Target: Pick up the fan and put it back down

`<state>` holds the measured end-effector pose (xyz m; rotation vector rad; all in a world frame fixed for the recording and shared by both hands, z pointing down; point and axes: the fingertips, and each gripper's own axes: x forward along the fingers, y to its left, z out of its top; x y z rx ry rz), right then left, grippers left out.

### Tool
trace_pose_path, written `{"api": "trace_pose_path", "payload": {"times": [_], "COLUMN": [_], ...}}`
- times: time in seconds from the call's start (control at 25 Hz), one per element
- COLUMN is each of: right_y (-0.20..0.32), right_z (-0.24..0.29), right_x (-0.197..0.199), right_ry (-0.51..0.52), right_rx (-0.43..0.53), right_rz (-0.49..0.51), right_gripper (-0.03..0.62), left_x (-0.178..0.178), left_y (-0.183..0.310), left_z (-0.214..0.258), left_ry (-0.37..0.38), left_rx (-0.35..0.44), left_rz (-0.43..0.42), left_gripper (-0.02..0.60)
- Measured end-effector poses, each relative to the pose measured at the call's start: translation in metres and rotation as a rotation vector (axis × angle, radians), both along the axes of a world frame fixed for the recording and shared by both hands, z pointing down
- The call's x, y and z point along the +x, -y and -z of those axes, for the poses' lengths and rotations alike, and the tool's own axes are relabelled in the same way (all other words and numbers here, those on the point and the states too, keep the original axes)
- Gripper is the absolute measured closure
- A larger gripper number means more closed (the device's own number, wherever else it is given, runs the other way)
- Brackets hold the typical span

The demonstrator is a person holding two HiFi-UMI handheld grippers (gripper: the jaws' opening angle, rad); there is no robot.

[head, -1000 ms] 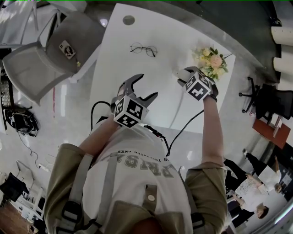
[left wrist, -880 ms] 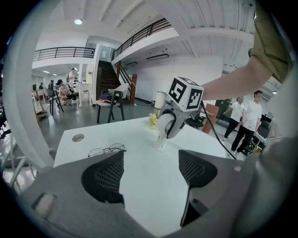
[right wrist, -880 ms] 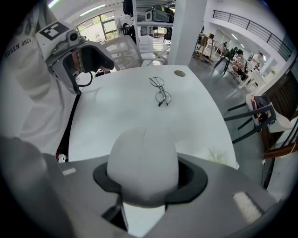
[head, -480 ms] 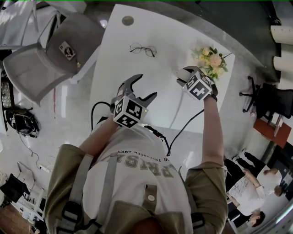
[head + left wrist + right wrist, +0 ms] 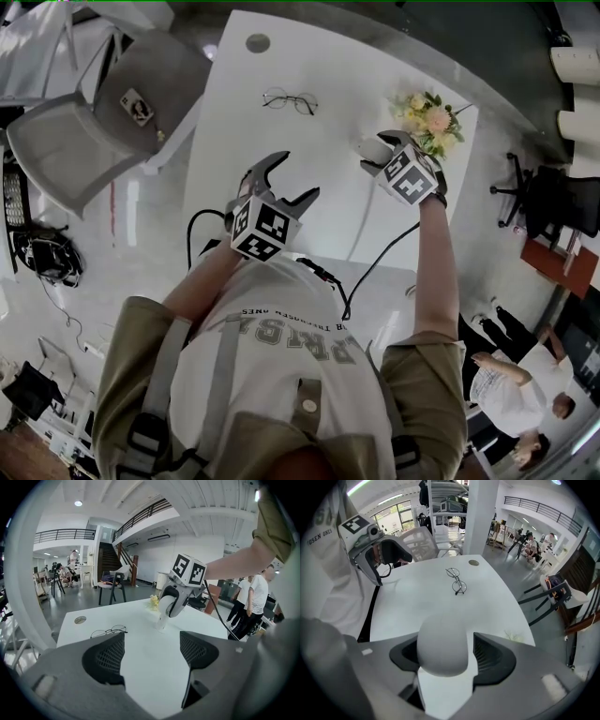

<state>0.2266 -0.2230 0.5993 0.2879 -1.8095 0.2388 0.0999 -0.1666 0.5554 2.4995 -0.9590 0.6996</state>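
Right tool (image 5: 382, 150) loosened around the fan (image 5: 442, 644) beside the flowers (image 5: 427, 117)
The fan stood on the surface (image 5: 319, 56) just beside the flowers, between jaws that had just been opening; the left tool (image 5: 152, 656), farther from the flowers, gaped wide and empty.

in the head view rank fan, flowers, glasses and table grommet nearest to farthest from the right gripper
1. fan: between jaws of the right gripper, which have just been opening
2. flowers: just beyond, table's right corner
3. glasses: left, mid-table
4. grommet: far left corner
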Motion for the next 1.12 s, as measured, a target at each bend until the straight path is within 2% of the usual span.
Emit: {"api": "trace_pose_path", "payload": {"times": [0.2,0.64,1.12], "right_y": [0.004,-0.008,-0.049], "right_z": [0.016,0.069,0.152], "right_x": [-0.001,0.001,0.036], "right_ry": [0.048,0.214,0.417], "right_rx": [0.065,0.263,0.737], "right_rz": [-0.046,-0.181,-0.502], "right_gripper": [0.288,0.289,0.289], "left_x": [-0.004,-0.016,-0.042], "left_y": [-0.001,-0.014,-0.028], "left_z": [0.004,0.012,0.049], "left_ry": [0.001,-0.006,-0.028], "left_rx": [0.01,0.03,0.099], "left_rz": [0.01,0.048,0.118], "left_gripper": [0.201,0.201,0.201]}}
